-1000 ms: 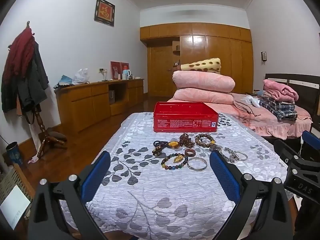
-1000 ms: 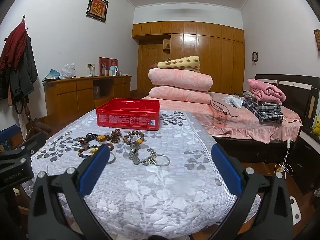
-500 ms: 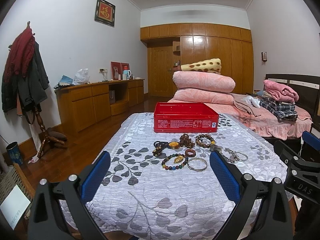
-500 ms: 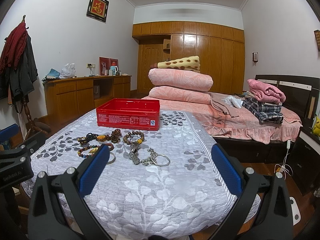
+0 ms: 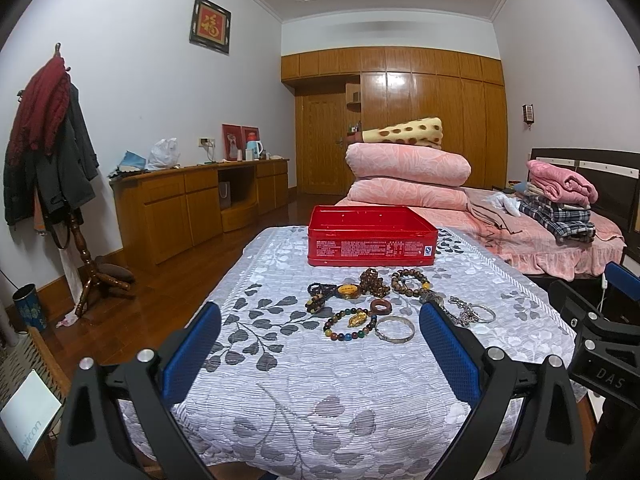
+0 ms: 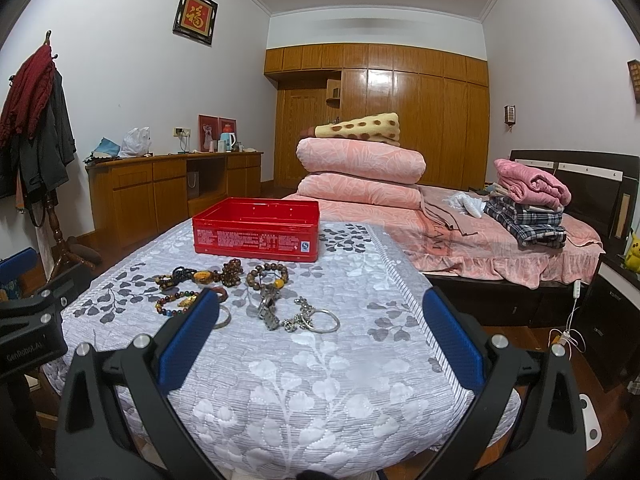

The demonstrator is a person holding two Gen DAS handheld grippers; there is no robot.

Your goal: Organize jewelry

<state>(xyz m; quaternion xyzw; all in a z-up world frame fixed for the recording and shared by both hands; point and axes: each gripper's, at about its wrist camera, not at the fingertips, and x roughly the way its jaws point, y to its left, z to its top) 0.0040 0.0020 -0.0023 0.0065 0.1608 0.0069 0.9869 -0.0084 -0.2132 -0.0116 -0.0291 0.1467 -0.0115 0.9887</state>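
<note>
An open red tin box (image 5: 370, 236) (image 6: 256, 230) stands at the far end of a table (image 5: 280, 380) (image 6: 352, 380) with a grey leaf-pattern cloth. In front of it lie several pieces of jewelry: a coloured bead bracelet (image 5: 350, 322), a silver bangle (image 5: 395, 329), a brown ring (image 5: 380, 306), wooden bead bracelets (image 5: 410, 280) (image 6: 272, 274) and a silver chain with a ring (image 6: 316, 320). My left gripper (image 5: 320, 350) is open, hovering over the near table edge, short of the jewelry. My right gripper (image 6: 320, 338) is open too, with nothing between its fingers.
A bed (image 6: 500, 240) with stacked pink quilts (image 5: 408, 180) and folded clothes (image 6: 528, 208) lies beyond and right of the table. A wooden sideboard (image 5: 192, 208) runs along the left wall, and a coat stand (image 5: 48, 152) is at far left.
</note>
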